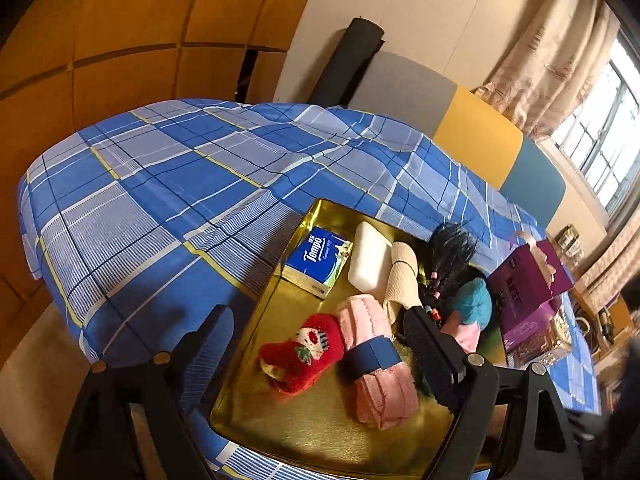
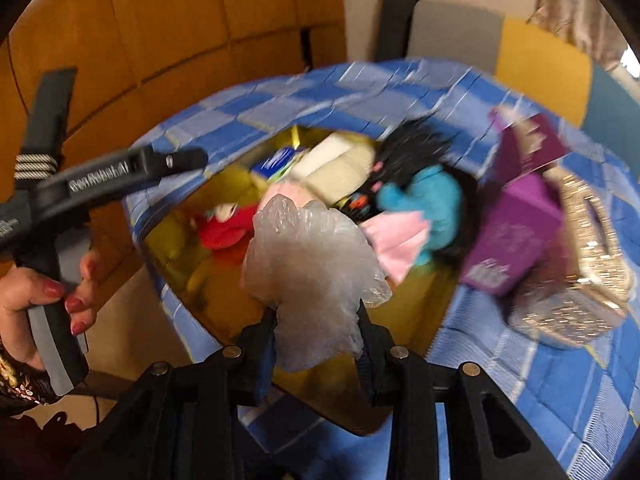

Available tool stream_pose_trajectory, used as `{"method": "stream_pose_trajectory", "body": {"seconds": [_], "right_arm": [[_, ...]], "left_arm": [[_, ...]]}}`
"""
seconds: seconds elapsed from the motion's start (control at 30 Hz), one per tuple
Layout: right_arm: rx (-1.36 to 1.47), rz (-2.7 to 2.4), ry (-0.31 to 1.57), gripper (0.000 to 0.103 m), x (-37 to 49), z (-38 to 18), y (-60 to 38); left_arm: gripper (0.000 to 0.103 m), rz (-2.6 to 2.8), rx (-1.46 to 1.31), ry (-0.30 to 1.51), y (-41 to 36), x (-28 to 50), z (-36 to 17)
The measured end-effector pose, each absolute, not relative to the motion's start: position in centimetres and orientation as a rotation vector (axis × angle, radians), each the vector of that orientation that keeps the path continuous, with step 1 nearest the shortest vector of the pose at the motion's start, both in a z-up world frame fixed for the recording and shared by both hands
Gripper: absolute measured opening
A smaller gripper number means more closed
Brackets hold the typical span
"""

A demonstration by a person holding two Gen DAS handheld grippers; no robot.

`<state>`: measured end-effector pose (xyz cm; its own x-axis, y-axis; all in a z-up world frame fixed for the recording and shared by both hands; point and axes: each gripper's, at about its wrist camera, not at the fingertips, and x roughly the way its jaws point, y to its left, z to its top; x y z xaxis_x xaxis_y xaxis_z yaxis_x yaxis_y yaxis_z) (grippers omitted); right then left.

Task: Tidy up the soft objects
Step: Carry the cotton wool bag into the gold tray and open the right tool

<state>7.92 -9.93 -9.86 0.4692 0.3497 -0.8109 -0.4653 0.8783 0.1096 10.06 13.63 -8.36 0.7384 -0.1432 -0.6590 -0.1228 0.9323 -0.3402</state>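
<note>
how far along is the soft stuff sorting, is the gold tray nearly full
Mostly done, it seems: the gold tray already holds a red sock, a pink rolled towel, a tissue pack, a white sponge and a teal plush. In hand: the right gripper is shut on a crumpled clear plastic bag above the tray. The left gripper is open and empty. Left: setting the bag down.

Daylight enters through the window (image 1: 600,136), blown out white, and glares off the gold tray (image 1: 304,432). The left wrist view is sharp; the right is motion-smeared (worst rightward). Fisheye bends edges, corners vignette black.
</note>
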Motion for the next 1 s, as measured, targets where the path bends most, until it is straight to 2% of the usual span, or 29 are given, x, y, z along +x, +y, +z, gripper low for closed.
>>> {"method": "stream_pose_trajectory", "body": {"seconds": [0.07, 0.13, 0.17, 0.3, 0.53, 0.67, 1.0], "right_arm": [[-0.113, 0.529, 1.018, 0.043, 8.5, -10.7, -9.5], [-0.1, 0.515, 1.081, 0.058, 9.7, -12.1, -9.0], [-0.098, 0.495, 1.087, 0.06, 9.9, -12.4, -9.1], [-0.049, 0.47, 1.06, 0.063, 9.6, -12.0, -10.2], [0.009, 0.376, 0.872, 0.063, 6.6, -8.5, -13.7], [0.029, 0.293, 0.824, 0.063, 5.4, -7.5, -16.5], [0.146, 0.078, 0.865, 0.063, 4.6, -8.6, -25.9]], "left_arm": [[0.088, -0.013, -0.382, 0.744, 13.7, 10.0, -8.2], [0.088, -0.011, -0.384, 0.738, 13.8, 9.9, -8.2], [0.088, -0.01, -0.384, 0.738, 13.8, 9.9, -8.1], [0.089, -0.014, -0.391, 0.743, 13.8, 10.0, -8.3], [0.089, -0.053, -0.367, 0.757, 12.4, 9.8, -8.8], [0.09, -0.115, -0.337, 0.748, 10.5, 9.2, -8.4], [0.092, -0.21, -0.261, 0.777, 5.8, 8.0, -8.3]]}}
